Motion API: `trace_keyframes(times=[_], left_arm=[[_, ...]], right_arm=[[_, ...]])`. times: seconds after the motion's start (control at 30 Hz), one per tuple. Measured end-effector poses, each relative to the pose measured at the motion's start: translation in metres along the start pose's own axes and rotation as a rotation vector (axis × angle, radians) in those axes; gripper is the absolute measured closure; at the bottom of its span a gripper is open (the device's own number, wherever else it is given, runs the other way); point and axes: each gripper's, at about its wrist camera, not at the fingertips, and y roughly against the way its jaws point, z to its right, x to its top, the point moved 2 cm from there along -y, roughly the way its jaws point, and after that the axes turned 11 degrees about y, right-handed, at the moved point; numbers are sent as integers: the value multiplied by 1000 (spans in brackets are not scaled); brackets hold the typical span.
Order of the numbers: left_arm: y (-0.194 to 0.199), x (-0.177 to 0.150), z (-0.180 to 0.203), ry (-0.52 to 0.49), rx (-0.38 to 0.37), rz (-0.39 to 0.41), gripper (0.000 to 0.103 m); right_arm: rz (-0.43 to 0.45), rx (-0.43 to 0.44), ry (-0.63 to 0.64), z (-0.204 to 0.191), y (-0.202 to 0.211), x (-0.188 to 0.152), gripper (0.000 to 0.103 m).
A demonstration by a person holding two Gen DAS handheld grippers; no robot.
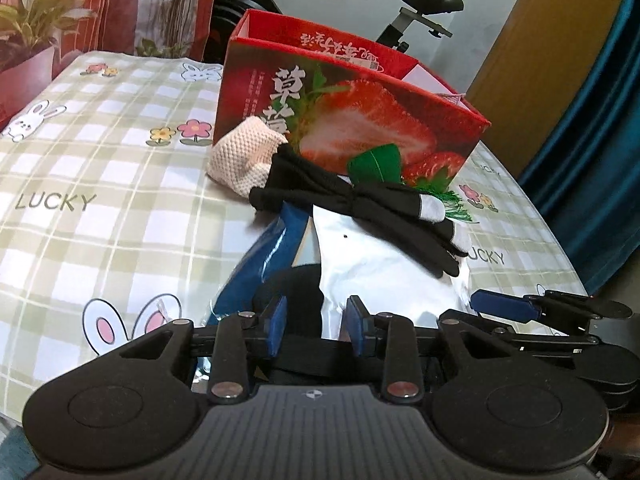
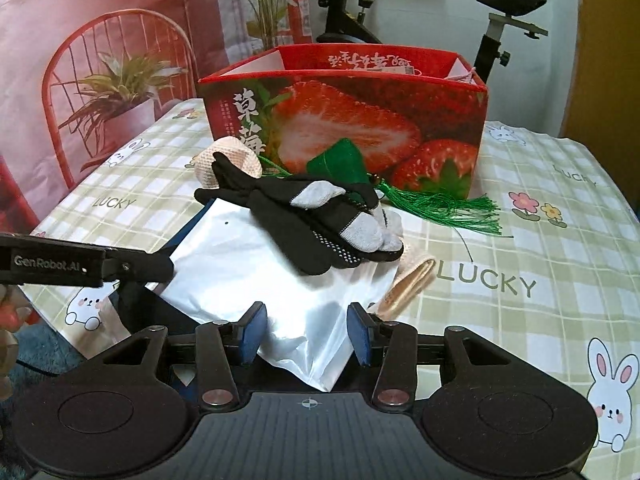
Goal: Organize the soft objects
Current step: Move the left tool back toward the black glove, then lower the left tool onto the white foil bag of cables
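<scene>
A pair of black gloves (image 1: pixel 360 204) (image 2: pixel 320 224) with grey fingertips lies across a flat silver pouch (image 1: pixel 380 264) (image 2: pixel 248 272) on the checked tablecloth. Behind them are a peach mesh cloth (image 1: pixel 244 156) (image 2: pixel 236 156) and a green sachet (image 1: pixel 376 164) (image 2: pixel 336 164) with a tassel, both against a red strawberry box (image 1: pixel 360 108) (image 2: pixel 344 120) with an open top. My left gripper (image 1: pixel 317 325) is open at the pouch's near left edge. My right gripper (image 2: pixel 307 334) is open, the pouch's near corner lying between its pads. Neither holds anything.
A folded beige cloth (image 2: pixel 414 280) pokes out from under the pouch's right side. An exercise bike (image 2: pixel 500 20) stands behind the table, beside a printed backdrop of plants. The tablecloth (image 2: pixel 520 312) stretches right of the pouch; a person's hand (image 2: pixel 8 312) shows at the left edge.
</scene>
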Motion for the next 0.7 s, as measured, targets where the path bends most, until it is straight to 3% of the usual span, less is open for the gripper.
trace_keyframes(times=[0.7], left_arm=[[-1, -13, 0, 9, -18, -20, 68]], right_arm=[[-19, 5, 72, -14, 1, -6, 44]])
